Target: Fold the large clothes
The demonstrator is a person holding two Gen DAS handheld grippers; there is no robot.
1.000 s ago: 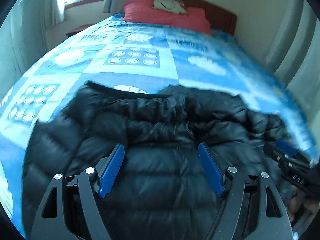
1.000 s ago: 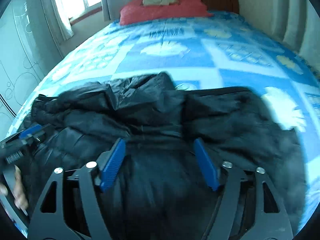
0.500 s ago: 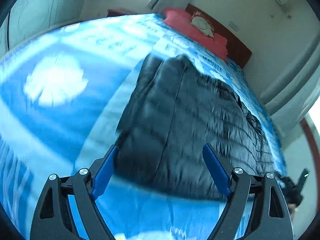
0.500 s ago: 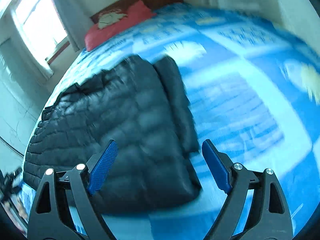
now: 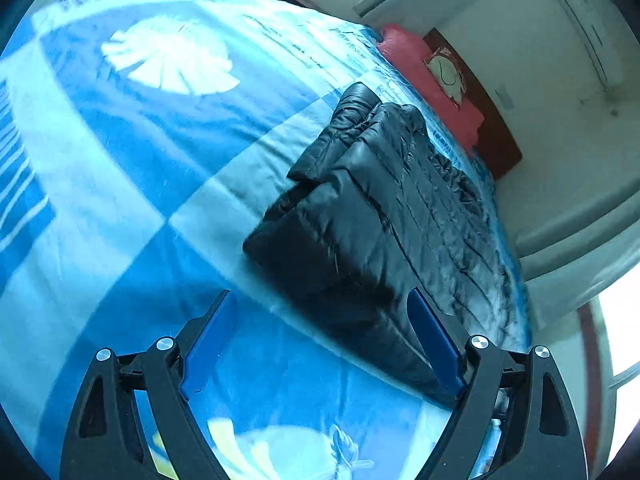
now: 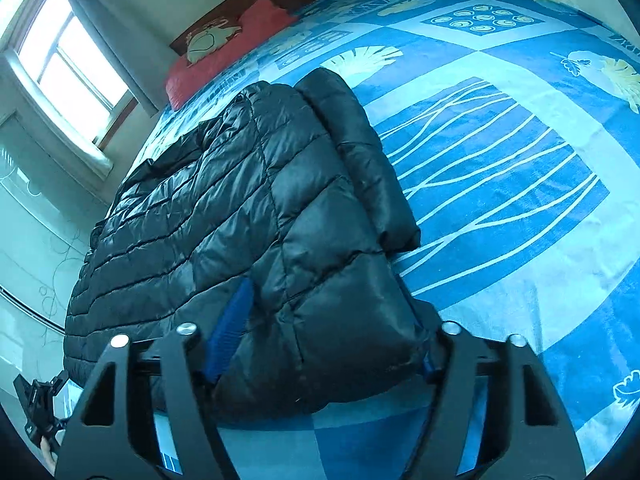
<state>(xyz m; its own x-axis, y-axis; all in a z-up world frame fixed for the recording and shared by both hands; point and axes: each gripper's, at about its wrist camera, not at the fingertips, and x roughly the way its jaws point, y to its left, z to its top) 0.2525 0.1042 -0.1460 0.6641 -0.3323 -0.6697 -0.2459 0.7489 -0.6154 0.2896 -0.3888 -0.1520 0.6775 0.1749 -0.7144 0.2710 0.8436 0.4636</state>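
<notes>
Right claw (image 6: pixel 320 336), jaws just closing, pinches the black puffer jacket (image 6: pixel 240 208) corner; left claw (image 5: pixel 320 344) wide, empty, at its other corner on the bed (image 5: pixel 120 160).

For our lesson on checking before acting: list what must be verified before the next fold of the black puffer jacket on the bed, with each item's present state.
1. Right gripper around the jacket corner: ok, jaws have just been closing, padding bunched between them.
2. Left gripper on its corner: not ok, open, only one pad beside the jacket's edge.
3. Jacket lies flat: ok.
4. Sleeve tucked in: not ok, sticks out alongside.
5. Bedspread free beyond the jacket: ok.
6. Right grip firm: cannot tell.
</notes>
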